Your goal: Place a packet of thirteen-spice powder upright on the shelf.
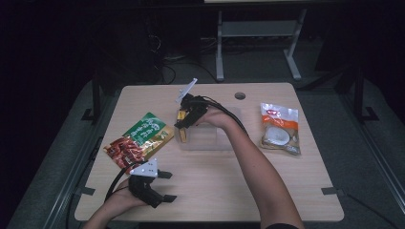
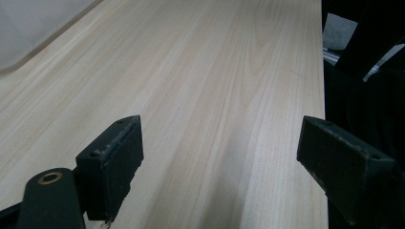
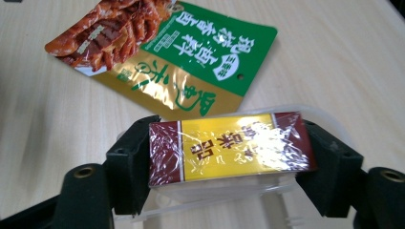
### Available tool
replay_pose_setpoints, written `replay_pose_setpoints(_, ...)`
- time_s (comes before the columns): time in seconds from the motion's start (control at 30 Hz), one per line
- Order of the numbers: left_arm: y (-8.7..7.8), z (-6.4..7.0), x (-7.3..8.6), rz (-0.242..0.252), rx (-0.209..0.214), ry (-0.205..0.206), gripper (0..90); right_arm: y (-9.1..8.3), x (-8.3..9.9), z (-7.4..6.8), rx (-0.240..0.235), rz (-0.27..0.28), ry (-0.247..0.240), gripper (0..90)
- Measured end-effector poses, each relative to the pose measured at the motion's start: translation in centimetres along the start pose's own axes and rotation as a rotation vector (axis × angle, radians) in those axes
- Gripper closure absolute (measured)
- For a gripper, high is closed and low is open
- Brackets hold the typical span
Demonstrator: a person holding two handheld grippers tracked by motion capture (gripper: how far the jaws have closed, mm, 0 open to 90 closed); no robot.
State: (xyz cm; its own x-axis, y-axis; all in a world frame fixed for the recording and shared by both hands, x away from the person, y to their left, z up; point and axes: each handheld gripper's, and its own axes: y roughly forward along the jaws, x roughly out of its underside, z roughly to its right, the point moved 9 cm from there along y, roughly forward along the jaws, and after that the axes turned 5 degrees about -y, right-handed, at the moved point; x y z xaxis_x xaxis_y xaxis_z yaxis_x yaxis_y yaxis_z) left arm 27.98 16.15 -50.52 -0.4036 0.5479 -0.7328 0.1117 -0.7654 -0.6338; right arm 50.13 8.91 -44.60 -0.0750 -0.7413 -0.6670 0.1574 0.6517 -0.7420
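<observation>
My right gripper [image 3: 229, 155] is shut on a small yellow and maroon wrapped box [image 3: 228, 147], held lengthwise between its jaws over the rim of a clear plastic container [image 3: 296, 110]. In the high view that box [image 1: 182, 133] hangs at the left edge of the clear container [image 1: 210, 138], with the right gripper [image 1: 183, 128] tilted down onto it. A green, gold and red snack pouch [image 1: 141, 138] lies flat just left of it; the pouch [image 3: 167, 52] lies beyond the box. My left gripper [image 1: 167, 187] rests open near the table's front left, nothing between its jaws [image 2: 219, 157].
A white and orange snack bag [image 1: 280, 128] lies at the right side of the wooden table [image 1: 215, 186]. A round hole [image 1: 239, 95] sits near the table's far edge. A metal stand's legs stand on the floor beyond. The table's right edge [image 2: 322, 95] runs close to the left gripper.
</observation>
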Motion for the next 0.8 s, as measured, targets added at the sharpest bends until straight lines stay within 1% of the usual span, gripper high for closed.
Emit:
replay_pose_setpoints(0.03, 0.0, 0.0, 0.0, -0.003, 0.001, -0.001, 15.4, 0.1, 0.1, 0.0, -0.004, -0.003, 0.005, 25.0)
replay_pose_setpoints(0.07, 0.0, 0.0, 0.0, -0.002, 0.002, -0.003, 15.4, -0.1, 0.0, 0.0, 0.000, 0.004, 0.010, 20.7)
replay_pose_setpoints(0.1, 0.0, 0.0, 0.0, 0.005, 0.002, -0.007, 15.4, -0.1, 0.0, 0.0, 0.000, 0.004, 0.010, 20.7)
replay_pose_setpoints(0.17, -0.1, -0.2, -0.1, 0.010, -0.003, -0.004, 15.4, -0.6, -0.3, 0.1, 0.005, 0.024, 0.019, 17.4)
replay_pose_setpoints(0.23, -0.1, -0.2, -0.2, 0.013, -0.004, -0.013, 15.4, -1.1, -0.4, 0.1, 0.018, 0.034, 0.017, 13.9)
replay_pose_setpoints(0.3, -0.2, -0.3, -0.1, 0.014, -0.009, -0.013, 15.4, -1.7, -0.4, 0.0, 0.021, 0.029, 0.023, 13.1)
replay_pose_setpoints(0.33, -0.2, -0.3, -0.1, 0.015, -0.013, -0.015, 15.3, -2.0, -0.3, 0.0, 0.030, 0.032, 0.018, 12.6)
replay_pose_setpoints(0.4, -0.3, -0.4, -0.1, 0.016, -0.020, -0.013, 15.4, -2.6, -0.1, -0.1, 0.040, 0.035, 0.028, 11.1)
replay_pose_setpoints(0.53, -0.4, -0.6, -0.2, 0.014, -0.032, -0.008, 15.4, -4.0, 0.6, -0.4, 0.082, 0.042, 0.045, 10.4)
replay_pose_setpoints(0.57, -0.4, -0.6, -0.2, 0.015, -0.034, -0.007, 15.4, -4.4, 0.8, -0.6, 0.092, 0.041, 0.059, 10.5)
replay_pose_setpoints(0.67, -0.4, -0.5, -0.2, 0.023, -0.037, -0.013, 15.4, -5.7, 1.5, -1.2, 0.120, 0.044, 0.061, 10.5)
replay_pose_setpoints(0.7, -0.4, -0.5, -0.2, 0.024, -0.039, -0.018, 15.4, -6.1, 1.8, -1.5, 0.129, 0.043, 0.072, 10.5)
replay_pose_setpoints(0.77, -0.4, -0.8, -0.2, 0.015, -0.051, -0.014, 15.4, -6.9, 2.4, -2.3, 0.139, 0.054, 0.093, 10.6)
replay_pose_setpoints(0.8, -0.4, -0.8, -0.1, 0.015, -0.051, -0.014, 15.4, -7.3, 2.8, -2.7, 0.150, 0.065, 0.083, 10.5)
